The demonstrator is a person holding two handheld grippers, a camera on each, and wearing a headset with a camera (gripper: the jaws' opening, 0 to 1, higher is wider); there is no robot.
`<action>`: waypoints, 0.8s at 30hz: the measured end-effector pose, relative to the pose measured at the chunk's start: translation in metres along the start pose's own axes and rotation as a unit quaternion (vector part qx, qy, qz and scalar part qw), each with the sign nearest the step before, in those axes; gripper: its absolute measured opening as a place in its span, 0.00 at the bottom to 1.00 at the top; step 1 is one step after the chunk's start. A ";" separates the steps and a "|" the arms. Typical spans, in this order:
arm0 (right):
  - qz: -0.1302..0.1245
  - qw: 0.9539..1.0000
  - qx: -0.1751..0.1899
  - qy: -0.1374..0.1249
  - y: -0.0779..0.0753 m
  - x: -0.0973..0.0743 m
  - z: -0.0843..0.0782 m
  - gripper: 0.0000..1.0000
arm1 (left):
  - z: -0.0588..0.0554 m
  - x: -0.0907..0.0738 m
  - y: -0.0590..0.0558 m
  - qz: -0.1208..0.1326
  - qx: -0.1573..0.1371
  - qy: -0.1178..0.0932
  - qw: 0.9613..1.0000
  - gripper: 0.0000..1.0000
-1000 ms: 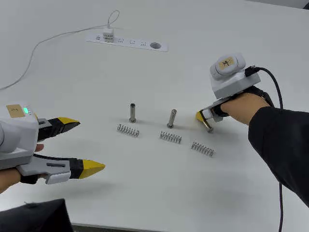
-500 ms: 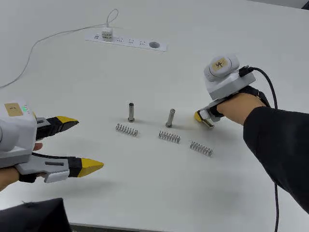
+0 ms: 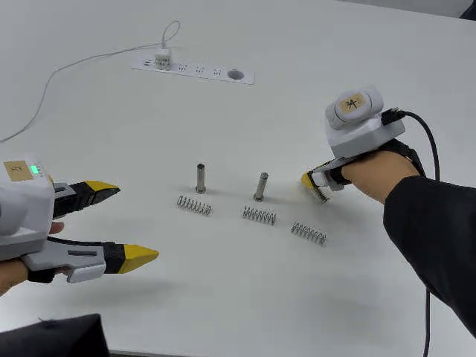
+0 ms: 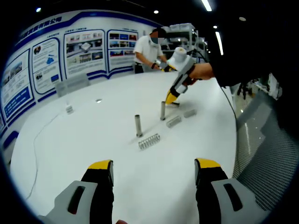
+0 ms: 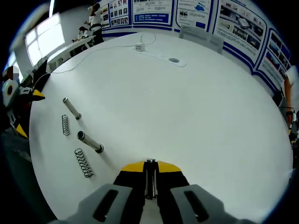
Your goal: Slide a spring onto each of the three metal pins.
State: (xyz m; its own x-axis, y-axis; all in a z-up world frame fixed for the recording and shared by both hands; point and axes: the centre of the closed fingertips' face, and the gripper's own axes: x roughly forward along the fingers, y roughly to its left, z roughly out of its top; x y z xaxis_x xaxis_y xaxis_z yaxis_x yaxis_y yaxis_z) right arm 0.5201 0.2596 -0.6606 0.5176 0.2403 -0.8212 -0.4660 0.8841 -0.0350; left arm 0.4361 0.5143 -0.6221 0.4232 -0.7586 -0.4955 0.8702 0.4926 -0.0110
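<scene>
A white power strip (image 3: 195,68) lies flat on the far part of the white table (image 3: 245,297). A small white charger (image 3: 162,57) is plugged into one end, and its thin cord (image 3: 67,67) trails off to the side. Well to the near side of the power strip, two metal pins stand upright and apart: the first pin (image 3: 200,178) and the second pin (image 3: 261,186). Just nearer than these, three springs lie on their sides in a row, loose on the table: the first spring (image 3: 194,204), the middle spring (image 3: 259,216) and the last spring (image 3: 308,233). About as far from the power strip as the pins, off beyond the last spring, the right gripper (image 3: 318,187) has its jaws closed on the third pin (image 5: 150,179), a thin rod clamped between the yellow tips. A black cable (image 3: 428,141) runs from its back. Farthest from the power strip, the left gripper (image 3: 123,223) has its jaws wide apart and holds nothing. In the left gripper view, blue-and-white display boards (image 4: 84,46) line the wall beyond the table under ceiling lights (image 4: 208,5), and a person in a white shirt (image 4: 147,49) stands at the far edge. The writing on the boards is too small to read. The right gripper bears a tan sticker (image 3: 349,104) with a mark I cannot read. The left gripper has one too, beside a green light (image 3: 33,169).
</scene>
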 end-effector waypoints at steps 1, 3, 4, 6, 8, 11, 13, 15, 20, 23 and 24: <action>0.000 1.000 0.000 -0.002 0.000 -0.001 0.000 0.09 | 0.001 0.000 0.000 0.000 0.001 0.000 1.000 0.72; 0.001 1.000 -0.001 -0.009 0.002 -0.005 0.002 0.09 | 0.002 0.000 -0.001 -0.001 0.002 -0.002 1.000 0.72; 0.001 1.000 -0.002 -0.011 0.002 -0.006 0.002 0.09 | 0.002 0.000 -0.002 -0.002 0.003 -0.002 1.000 0.72; 0.000 1.000 -0.005 -0.017 0.002 -0.009 0.002 0.09 | 0.003 -0.001 -0.002 -0.002 0.003 -0.002 1.000 0.72; 0.001 1.000 -0.003 -0.023 0.003 -0.013 0.001 0.09 | 0.003 -0.002 -0.002 -0.001 0.004 -0.002 1.000 0.72; -0.001 0.999 -0.001 -0.032 0.003 -0.018 -0.001 0.09 | 0.004 -0.003 -0.002 -0.001 0.005 -0.002 1.000 0.72; -0.002 0.999 -0.001 -0.040 0.003 -0.021 -0.001 0.09 | 0.005 -0.003 -0.002 -0.001 0.006 -0.003 1.000 0.72; -0.003 0.999 -0.001 -0.047 0.004 -0.025 -0.002 0.09 | 0.005 -0.004 -0.003 -0.001 0.007 -0.002 1.000 0.72; -0.007 0.998 0.006 -0.062 0.002 -0.029 -0.004 0.09 | 0.007 -0.003 -0.005 -0.001 0.009 -0.004 1.000 0.72; -0.009 0.997 0.008 -0.071 0.003 -0.032 -0.005 0.09 | 0.008 -0.003 -0.005 -0.001 0.011 -0.005 1.000 0.72; -0.009 0.997 0.008 -0.077 0.004 -0.033 -0.004 0.09 | 0.009 -0.003 -0.005 -0.001 0.012 -0.005 1.000 0.72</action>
State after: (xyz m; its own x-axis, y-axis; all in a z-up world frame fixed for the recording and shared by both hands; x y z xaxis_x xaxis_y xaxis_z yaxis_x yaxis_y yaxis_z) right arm 0.4988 0.2533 -0.6361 0.6294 0.2824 -0.7240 -0.4459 0.8943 -0.0387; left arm 0.4323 0.5105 -0.6128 0.4233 -0.7638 -0.4872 0.8768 0.4807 0.0080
